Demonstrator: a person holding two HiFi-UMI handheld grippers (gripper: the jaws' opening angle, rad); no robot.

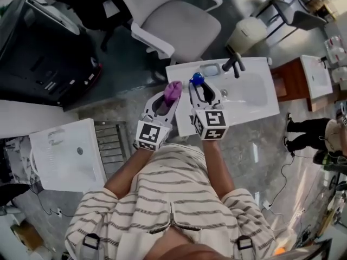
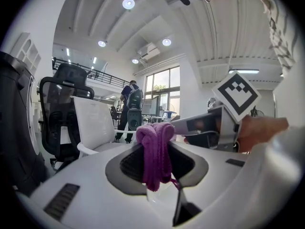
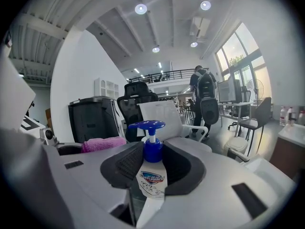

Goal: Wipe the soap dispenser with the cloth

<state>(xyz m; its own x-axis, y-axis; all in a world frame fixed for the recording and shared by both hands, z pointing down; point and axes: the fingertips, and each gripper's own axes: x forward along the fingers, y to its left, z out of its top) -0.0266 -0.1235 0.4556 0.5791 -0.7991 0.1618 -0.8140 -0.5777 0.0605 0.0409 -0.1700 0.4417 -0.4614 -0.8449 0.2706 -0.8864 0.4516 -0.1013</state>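
My right gripper (image 3: 153, 168) is shut on the soap dispenser (image 3: 152, 175), a white bottle with a blue pump head (image 3: 147, 125), held upright between the dark pads. From the head view the dispenser's blue top (image 1: 197, 79) shows above the sink's near edge at my right gripper (image 1: 198, 89). My left gripper (image 2: 157, 161) is shut on the purple cloth (image 2: 157, 151), bunched and draped over the jaws. In the head view the cloth (image 1: 173, 91) sits just left of the dispenser at my left gripper (image 1: 169, 99), a small gap apart.
A white sink unit (image 1: 255, 96) with a dark tap (image 1: 234, 64) lies below and beyond the grippers. A white office chair (image 1: 173, 20) stands behind it, with a black cabinet (image 1: 43, 53) at the left. Another white basin (image 1: 65, 156) lies on the floor at the left. A person (image 3: 206, 101) stands far off.
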